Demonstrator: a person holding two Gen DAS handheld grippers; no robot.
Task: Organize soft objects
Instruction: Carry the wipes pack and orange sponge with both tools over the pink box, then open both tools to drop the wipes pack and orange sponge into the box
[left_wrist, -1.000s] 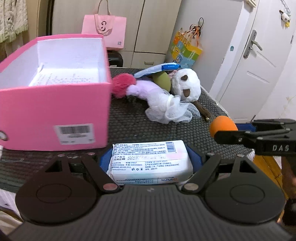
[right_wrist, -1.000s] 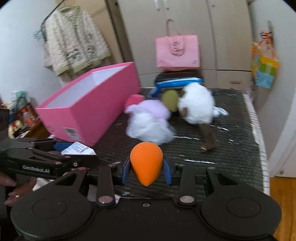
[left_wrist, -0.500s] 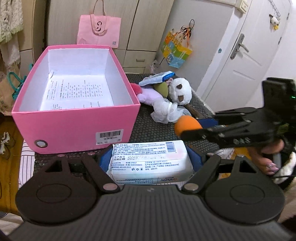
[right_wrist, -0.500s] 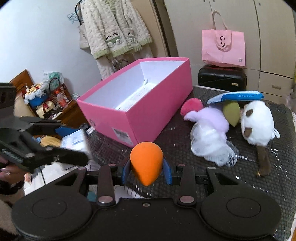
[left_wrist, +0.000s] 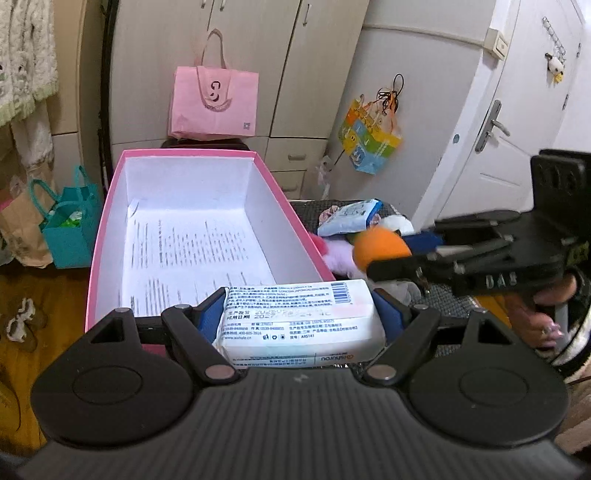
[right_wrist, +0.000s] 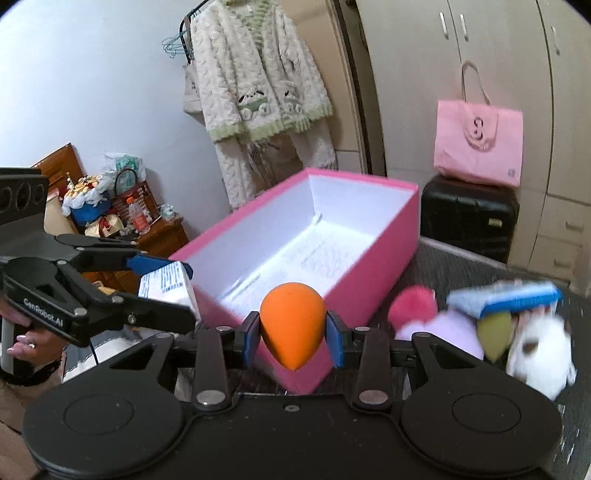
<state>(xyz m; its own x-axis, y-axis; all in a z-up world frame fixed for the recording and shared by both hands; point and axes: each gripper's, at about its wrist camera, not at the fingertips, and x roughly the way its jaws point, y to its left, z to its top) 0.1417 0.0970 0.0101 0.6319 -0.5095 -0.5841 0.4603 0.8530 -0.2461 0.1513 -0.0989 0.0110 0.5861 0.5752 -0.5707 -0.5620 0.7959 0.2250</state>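
Your right gripper (right_wrist: 292, 339) clamps the orange sponge (right_wrist: 291, 324) tip-down, your left gripper (left_wrist: 300, 318) grips the tissue pack (left_wrist: 301, 325) crosswise, both beside the pink box (right_wrist: 376, 254), plush toys (right_wrist: 532, 347) nearby.

The box (left_wrist: 110, 229) is pink outside, white inside, lined with black-printed paper (left_wrist: 192, 254). The sponge (right_wrist: 291, 325) is orange; the tissue pack (left_wrist: 299, 325) is white with blue print. Beside the box lie a pink pompom (right_wrist: 412, 304) and olive sponge (right_wrist: 493, 334).
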